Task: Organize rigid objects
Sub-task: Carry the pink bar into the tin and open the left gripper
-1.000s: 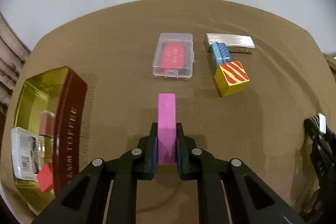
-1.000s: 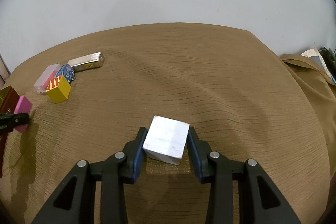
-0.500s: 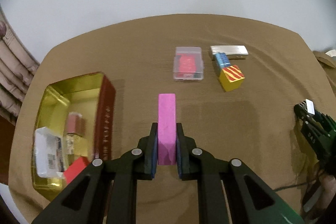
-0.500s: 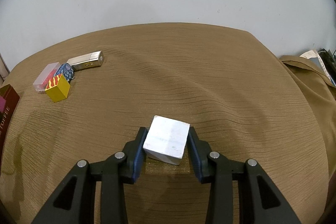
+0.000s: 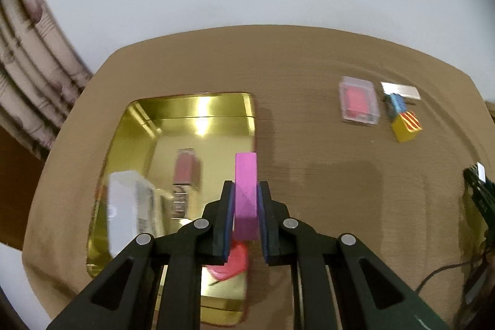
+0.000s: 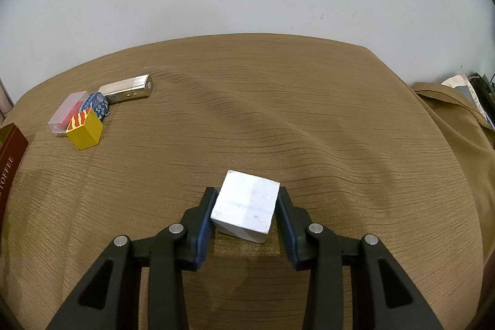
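My left gripper (image 5: 246, 200) is shut on a pink block (image 5: 246, 190) and holds it above the right edge of the gold tin (image 5: 142, 119). The tin holds a clear case (image 5: 130, 206), a small pink-capped item (image 5: 185, 169) and a red piece (image 5: 233, 263). My right gripper (image 6: 246, 206) is shut on a white cube (image 6: 246, 206) just above the brown cloth. A yellow striped cube (image 6: 85, 129), a clear box with red contents (image 6: 66, 113), a blue patterned item (image 6: 96, 105) and a silver box (image 6: 128, 88) lie at the far left.
The tin's dark red wall (image 6: 10, 150) shows at the left edge of the right wrist view. The brown cloth (image 6: 278, 119) is rippled. A curtain (image 5: 27, 57) hangs at the left. The right gripper (image 5: 481, 190) shows at the left wrist view's right edge.
My left gripper has lifted and swung left with the pink block, from the middle of the cloth to over the tin's right edge. The right gripper has stayed still with the white cube.
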Action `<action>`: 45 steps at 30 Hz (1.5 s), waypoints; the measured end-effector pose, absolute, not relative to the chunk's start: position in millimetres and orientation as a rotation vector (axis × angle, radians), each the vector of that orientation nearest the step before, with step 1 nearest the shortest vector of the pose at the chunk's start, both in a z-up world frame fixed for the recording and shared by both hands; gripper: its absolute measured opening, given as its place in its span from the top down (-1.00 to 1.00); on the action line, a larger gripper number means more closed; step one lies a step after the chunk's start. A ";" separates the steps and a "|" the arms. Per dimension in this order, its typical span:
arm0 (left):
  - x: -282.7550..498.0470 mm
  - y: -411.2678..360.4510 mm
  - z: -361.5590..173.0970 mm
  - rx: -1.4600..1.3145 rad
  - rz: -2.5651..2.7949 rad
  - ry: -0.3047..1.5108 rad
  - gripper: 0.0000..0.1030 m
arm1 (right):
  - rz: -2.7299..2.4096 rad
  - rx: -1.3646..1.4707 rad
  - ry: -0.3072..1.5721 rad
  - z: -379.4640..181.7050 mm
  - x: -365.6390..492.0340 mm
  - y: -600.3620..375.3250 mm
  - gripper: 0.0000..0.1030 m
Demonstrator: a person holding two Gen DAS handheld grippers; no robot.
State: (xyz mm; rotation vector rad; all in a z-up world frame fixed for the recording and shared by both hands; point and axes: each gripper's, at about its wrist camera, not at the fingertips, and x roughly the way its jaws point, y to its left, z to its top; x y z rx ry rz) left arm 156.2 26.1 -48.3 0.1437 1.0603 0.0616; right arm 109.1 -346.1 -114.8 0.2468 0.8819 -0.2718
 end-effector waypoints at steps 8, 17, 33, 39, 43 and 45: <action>149.3 74.3 -28.8 0.110 0.116 1.053 0.75 | -0.271 0.243 0.882 -114.6 109.6 -347.0 0.23; 152.0 118.6 -32.1 0.046 0.167 1.086 0.75 | -0.269 0.238 0.883 -115.2 110.7 -348.4 0.23; 140.4 123.0 -42.8 0.071 0.097 1.082 0.75 | -0.263 0.225 0.883 -115.8 111.7 -353.5 0.23; 137.1 120.7 -45.0 0.096 0.105 1.072 0.75 | -0.264 0.226 0.882 -116.0 110.4 -354.7 0.23; 131.6 120.5 -44.2 0.104 0.109 1.059 0.72 | -0.265 0.224 0.883 -115.7 110.9 -354.3 0.23; 129.1 121.3 -43.5 0.106 0.113 1.054 0.69 | -0.266 0.222 0.884 -115.9 110.8 -355.7 0.23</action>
